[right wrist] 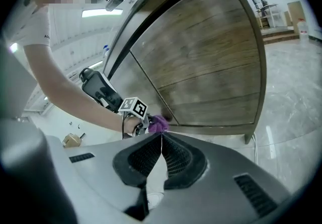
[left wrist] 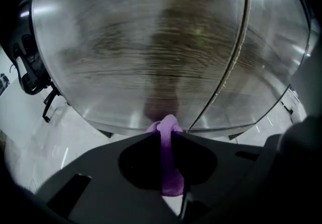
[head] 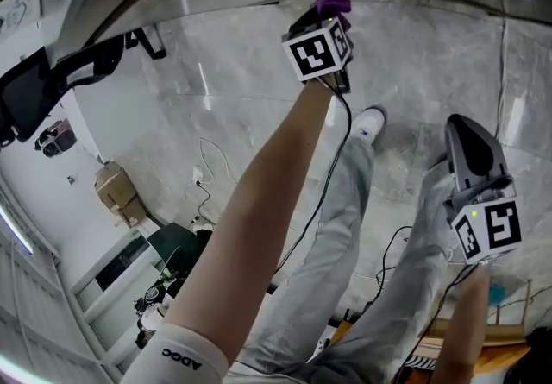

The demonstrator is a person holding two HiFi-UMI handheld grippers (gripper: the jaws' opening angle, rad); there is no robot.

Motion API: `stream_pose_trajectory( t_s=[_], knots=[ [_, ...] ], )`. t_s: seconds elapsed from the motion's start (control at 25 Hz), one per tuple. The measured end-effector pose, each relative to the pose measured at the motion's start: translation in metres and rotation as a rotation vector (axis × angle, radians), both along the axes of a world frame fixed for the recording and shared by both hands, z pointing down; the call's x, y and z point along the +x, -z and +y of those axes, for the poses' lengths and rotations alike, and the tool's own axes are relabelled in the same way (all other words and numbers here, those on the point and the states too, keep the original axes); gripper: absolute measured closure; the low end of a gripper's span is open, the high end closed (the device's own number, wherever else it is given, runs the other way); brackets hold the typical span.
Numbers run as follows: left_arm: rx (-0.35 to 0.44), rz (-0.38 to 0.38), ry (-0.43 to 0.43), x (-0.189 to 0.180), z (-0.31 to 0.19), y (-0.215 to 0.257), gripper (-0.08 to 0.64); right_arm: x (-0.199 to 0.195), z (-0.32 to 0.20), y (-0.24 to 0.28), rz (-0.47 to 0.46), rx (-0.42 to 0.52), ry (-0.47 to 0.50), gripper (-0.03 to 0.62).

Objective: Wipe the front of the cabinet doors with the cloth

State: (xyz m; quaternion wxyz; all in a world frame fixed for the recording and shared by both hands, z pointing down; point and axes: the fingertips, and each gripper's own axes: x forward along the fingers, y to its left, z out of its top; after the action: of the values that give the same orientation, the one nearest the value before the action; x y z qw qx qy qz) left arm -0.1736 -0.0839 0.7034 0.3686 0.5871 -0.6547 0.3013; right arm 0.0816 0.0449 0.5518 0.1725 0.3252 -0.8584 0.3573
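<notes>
The purple cloth (left wrist: 168,160) is pinched between the jaws of my left gripper (left wrist: 168,130), and its bunched end presses on the lower edge of the wooden cabinet door (left wrist: 151,52), just left of the seam between the two doors (left wrist: 236,57). In the head view the left gripper (head: 330,15) reaches forward to the cabinet with the cloth (head: 333,1) at its tip. My right gripper (head: 460,126) hangs back at the right, shut and holding nothing. From the right gripper (right wrist: 161,135) view the cloth (right wrist: 158,123) touches the door (right wrist: 211,67) near its bottom corner.
Grey marble floor (head: 224,97) lies below the cabinet. A cabinet leg (right wrist: 249,139) stands at the right corner. A white shoe (head: 369,123) and grey trouser legs are under my arms. A cardboard box (head: 116,188) and cables (head: 207,171) lie at the left.
</notes>
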Motion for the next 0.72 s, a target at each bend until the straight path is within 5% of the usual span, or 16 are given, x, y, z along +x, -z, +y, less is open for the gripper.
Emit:
stream_pose_trajectory(
  t_s=[0.24, 0.72],
  knots=[
    [0.043, 0.104, 0.085, -0.004, 0.045, 0.039, 0.512, -0.039, -0.008, 0.031, 0.014, 0.026, 0.107, 0.563],
    [0.352, 0.04, -0.162, -0.002, 0.051, 0.199, 0.512, -0.128, -0.026, 0.096, 0.004, 0.094, 0.24, 0.563]
  ],
)
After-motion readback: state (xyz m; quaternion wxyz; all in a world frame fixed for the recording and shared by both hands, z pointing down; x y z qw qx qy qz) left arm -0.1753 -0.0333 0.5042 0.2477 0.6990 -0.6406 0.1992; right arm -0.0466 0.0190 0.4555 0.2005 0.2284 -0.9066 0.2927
